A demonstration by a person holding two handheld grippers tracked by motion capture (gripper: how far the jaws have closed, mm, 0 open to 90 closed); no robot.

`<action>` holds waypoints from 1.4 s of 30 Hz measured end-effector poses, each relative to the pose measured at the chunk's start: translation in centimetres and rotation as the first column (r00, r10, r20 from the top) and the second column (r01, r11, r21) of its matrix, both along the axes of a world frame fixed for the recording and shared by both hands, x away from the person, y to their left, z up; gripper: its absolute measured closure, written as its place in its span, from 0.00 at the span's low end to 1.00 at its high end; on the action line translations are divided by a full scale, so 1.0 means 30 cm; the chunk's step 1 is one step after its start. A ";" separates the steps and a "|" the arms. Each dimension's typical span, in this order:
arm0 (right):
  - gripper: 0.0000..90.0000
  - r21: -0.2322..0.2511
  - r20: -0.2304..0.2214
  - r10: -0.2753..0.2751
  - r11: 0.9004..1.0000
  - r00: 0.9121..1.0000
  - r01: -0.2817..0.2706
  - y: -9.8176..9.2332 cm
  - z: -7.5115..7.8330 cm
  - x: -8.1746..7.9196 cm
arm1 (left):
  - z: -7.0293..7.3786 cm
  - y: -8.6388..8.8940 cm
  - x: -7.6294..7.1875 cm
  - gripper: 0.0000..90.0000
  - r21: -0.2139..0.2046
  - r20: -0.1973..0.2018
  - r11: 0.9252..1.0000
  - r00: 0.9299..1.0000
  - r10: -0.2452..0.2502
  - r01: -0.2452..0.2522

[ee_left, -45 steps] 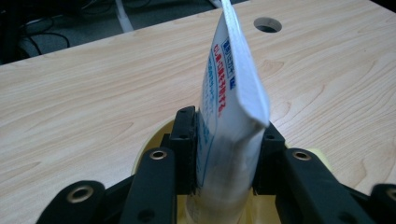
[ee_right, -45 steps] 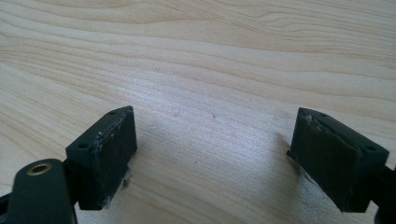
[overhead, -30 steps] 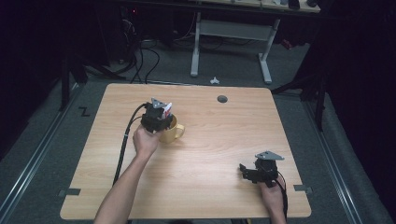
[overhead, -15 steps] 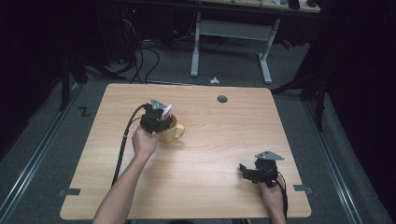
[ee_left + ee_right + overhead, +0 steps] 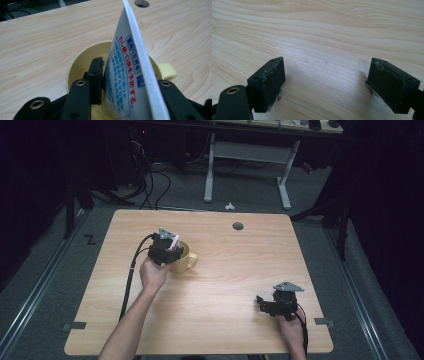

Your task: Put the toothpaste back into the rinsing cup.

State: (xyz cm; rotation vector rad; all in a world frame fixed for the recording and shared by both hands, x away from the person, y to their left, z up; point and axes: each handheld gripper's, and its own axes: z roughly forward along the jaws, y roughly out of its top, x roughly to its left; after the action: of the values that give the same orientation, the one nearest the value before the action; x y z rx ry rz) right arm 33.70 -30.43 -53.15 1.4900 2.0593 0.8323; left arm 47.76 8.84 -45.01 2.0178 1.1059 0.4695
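The left hand-held gripper (image 5: 120, 82) has just been opening around the toothpaste tube (image 5: 130, 82); released crooked, it could tip out of the yellow mug (image 5: 75, 67) below.

Counter (image 5: 225, 270): light wood-grain finish, smooth, slight sheen. Mug (image 5: 82, 57): pale yellow, smooth glazed ceramic by its look, softly glossy inside. Tube (image 5: 127, 75): white plastic, smooth, glossy, printed in blue and red, with a ribbed crimped end seam. Right gripper (image 5: 325, 85): matt black plastic, pads scuffed and rough-edged. Left gripper (image 5: 120, 100): matt black plastic with metal rivets.
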 end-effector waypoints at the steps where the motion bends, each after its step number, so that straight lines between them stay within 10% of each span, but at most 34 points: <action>1: 0.16 0.000 0.000 0.000 1.000 1.000 0.000 0.000 0.000 0.000 | -0.001 -0.002 0.000 0.70 0.005 0.001 1.000 1.000 0.001 -0.001; 8: 0.16 0.000 0.000 0.000 1.000 1.000 0.000 0.000 0.000 0.000 | 0.003 -0.012 -0.011 0.60 0.040 0.027 0.999 1.000 -0.003 0.002; 23: 0.16 0.000 0.000 0.000 1.000 1.000 0.000 0.000 0.000 0.000 | 0.044 0.019 -0.032 0.44 -0.022 0.047 1.000 0.999 -0.017 0.018; 42: 0.16 0.000 0.000 0.000 1.000 1.000 0.000 0.000 0.000 0.000 | 0.084 0.040 -0.075 0.41 -0.023 0.081 0.999 0.996 -0.028 0.030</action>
State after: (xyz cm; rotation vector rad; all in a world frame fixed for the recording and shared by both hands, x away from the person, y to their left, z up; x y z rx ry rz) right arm 33.70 -30.43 -53.15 1.4906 2.0590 0.8325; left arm 45.51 10.04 -42.50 1.9735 1.0267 0.5156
